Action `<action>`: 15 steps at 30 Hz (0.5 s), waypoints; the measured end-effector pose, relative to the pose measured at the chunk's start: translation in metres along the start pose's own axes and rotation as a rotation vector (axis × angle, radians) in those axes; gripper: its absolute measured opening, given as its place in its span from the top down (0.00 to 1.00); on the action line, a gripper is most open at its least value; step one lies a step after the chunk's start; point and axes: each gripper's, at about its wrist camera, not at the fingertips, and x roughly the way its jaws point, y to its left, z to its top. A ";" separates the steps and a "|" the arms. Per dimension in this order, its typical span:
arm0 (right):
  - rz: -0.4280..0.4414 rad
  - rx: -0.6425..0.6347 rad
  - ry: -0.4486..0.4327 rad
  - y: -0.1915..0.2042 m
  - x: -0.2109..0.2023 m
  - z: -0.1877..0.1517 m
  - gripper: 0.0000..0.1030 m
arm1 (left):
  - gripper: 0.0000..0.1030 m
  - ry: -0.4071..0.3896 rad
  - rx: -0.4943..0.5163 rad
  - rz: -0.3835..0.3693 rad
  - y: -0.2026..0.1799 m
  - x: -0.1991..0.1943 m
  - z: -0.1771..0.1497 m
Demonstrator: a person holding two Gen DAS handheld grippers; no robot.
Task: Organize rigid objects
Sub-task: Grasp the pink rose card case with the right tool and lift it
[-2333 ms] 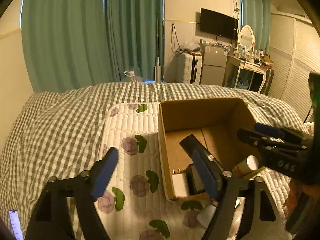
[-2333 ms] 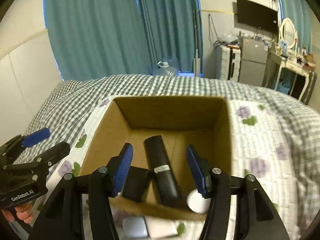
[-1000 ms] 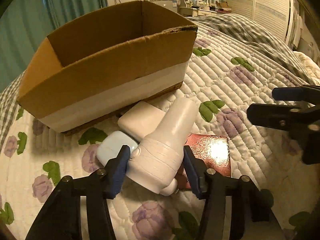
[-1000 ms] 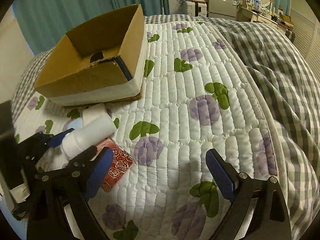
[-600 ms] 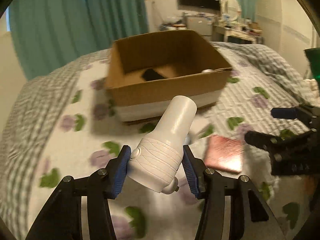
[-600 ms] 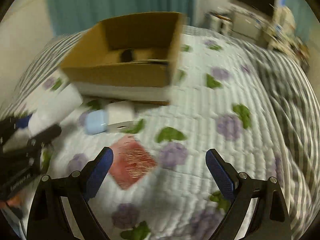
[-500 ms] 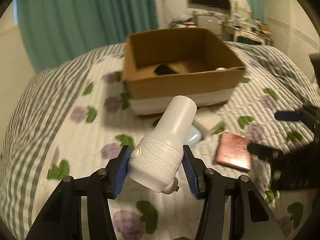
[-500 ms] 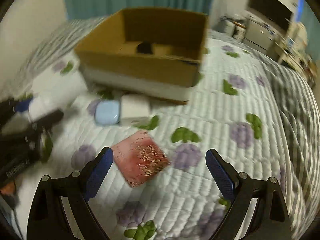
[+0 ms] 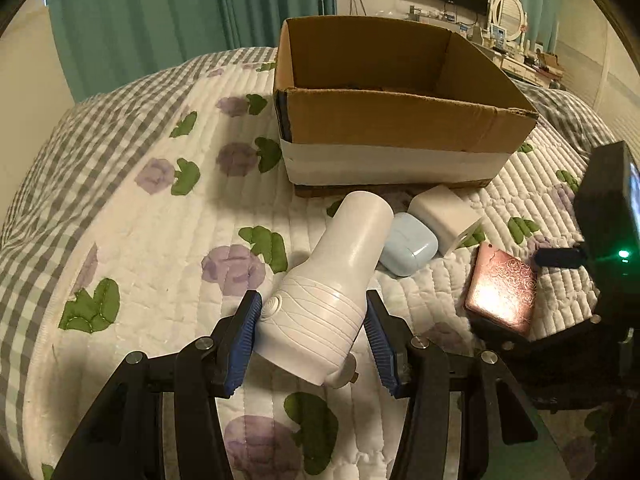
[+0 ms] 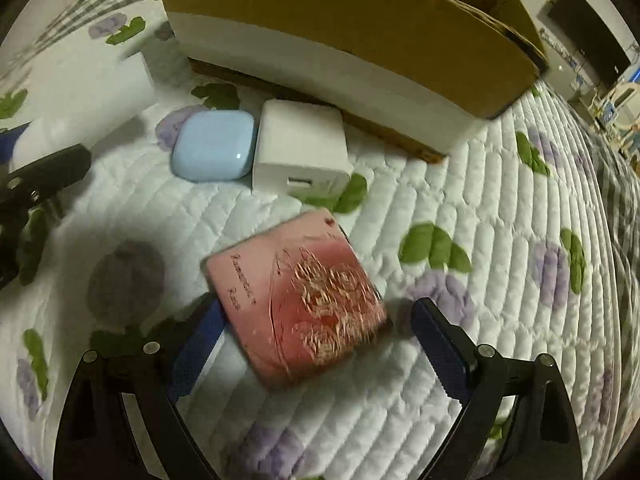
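My left gripper is shut on a white flashlight-shaped device and holds it above the quilt in front of the cardboard box. My right gripper is open, its fingers on either side of a pink rose-patterned case that lies on the quilt. The case also shows in the left wrist view. A light blue earbud case and a white charger block lie side by side in front of the box.
The quilt with purple flowers and green leaves covers a bed with a grey checked blanket. Teal curtains hang behind. A TV and a dresser stand at the far right.
My right gripper has dropped down and now straddles the pink case. My left gripper still holds the white device and has moved closer to the box.
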 end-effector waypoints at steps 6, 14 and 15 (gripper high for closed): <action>0.075 0.030 0.004 -0.005 0.007 0.007 0.22 | 0.49 -0.006 -0.001 -0.001 0.001 -0.001 -0.001; 0.111 0.067 -0.097 -0.020 -0.036 -0.009 0.27 | 0.49 -0.022 0.025 0.013 -0.006 -0.012 -0.003; 0.111 0.067 -0.097 -0.020 -0.036 -0.009 0.28 | 0.49 -0.022 0.023 0.012 -0.006 -0.014 -0.002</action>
